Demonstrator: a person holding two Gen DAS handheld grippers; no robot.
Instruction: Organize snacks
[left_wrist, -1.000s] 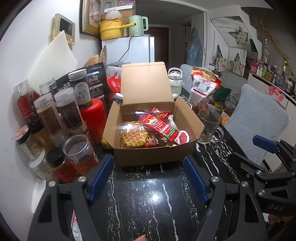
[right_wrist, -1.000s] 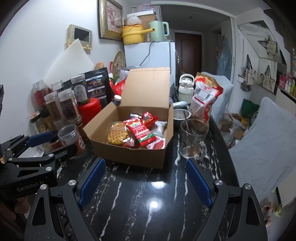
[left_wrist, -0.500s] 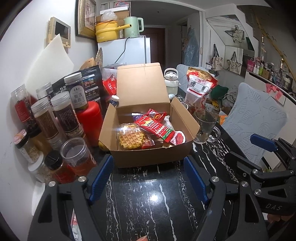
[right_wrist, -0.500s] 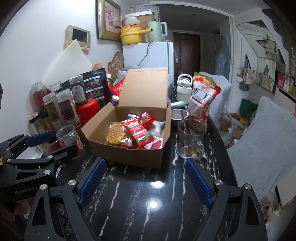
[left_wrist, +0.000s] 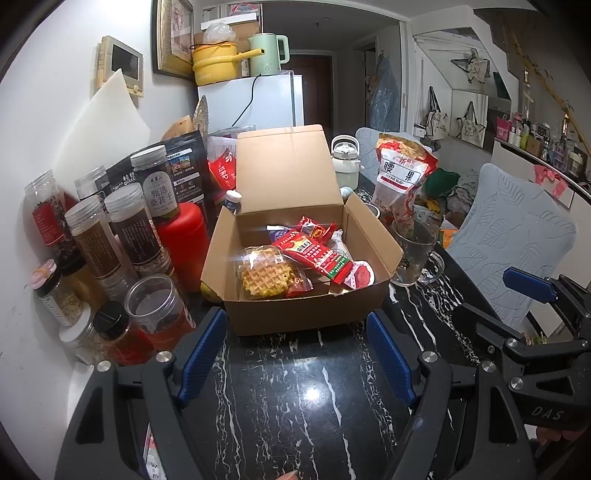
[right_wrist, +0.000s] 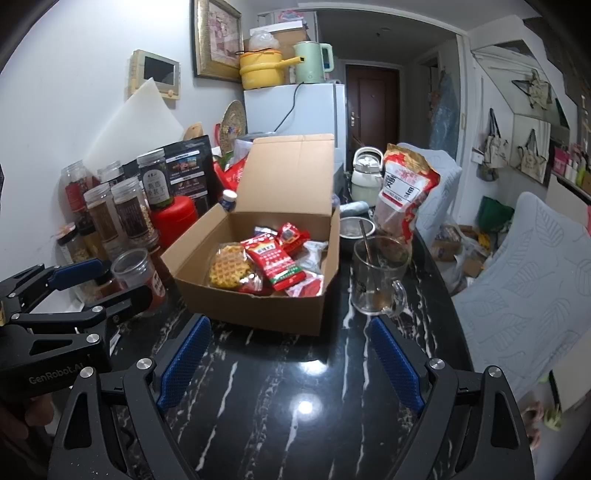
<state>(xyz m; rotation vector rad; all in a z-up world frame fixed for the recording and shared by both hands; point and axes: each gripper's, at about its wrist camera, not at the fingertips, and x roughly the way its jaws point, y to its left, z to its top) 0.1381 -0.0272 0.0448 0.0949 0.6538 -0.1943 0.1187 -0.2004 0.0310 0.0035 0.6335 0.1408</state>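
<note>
An open cardboard box (left_wrist: 303, 314) (right_wrist: 258, 314) stands on the black marble table (left_wrist: 295, 387) with its lid up. Inside lie a wrapped waffle (left_wrist: 264, 277) (right_wrist: 227, 269), a long red packet (left_wrist: 317, 256) (right_wrist: 275, 264) and more red and white snack packs. My left gripper (left_wrist: 295, 354) hovers open just in front of the box, nothing between its blue pads. My right gripper (right_wrist: 291, 354) is open too, near the box's front right corner, and empty. Each gripper shows at the edge of the other's view.
Several lidded jars (left_wrist: 122, 236) (right_wrist: 122, 210) and a red canister (left_wrist: 183, 243) crowd the left wall. A glass mug (left_wrist: 413, 254) (right_wrist: 376, 277) with a spoon and a big red nut bag (left_wrist: 400, 177) (right_wrist: 404, 192) stand right of the box. A grey cushioned chair (right_wrist: 535, 280) is at the right.
Both views have shifted slightly, so the box sits a little differently in frame. Both grippers stay open and empty, and nothing on the table has moved.
</note>
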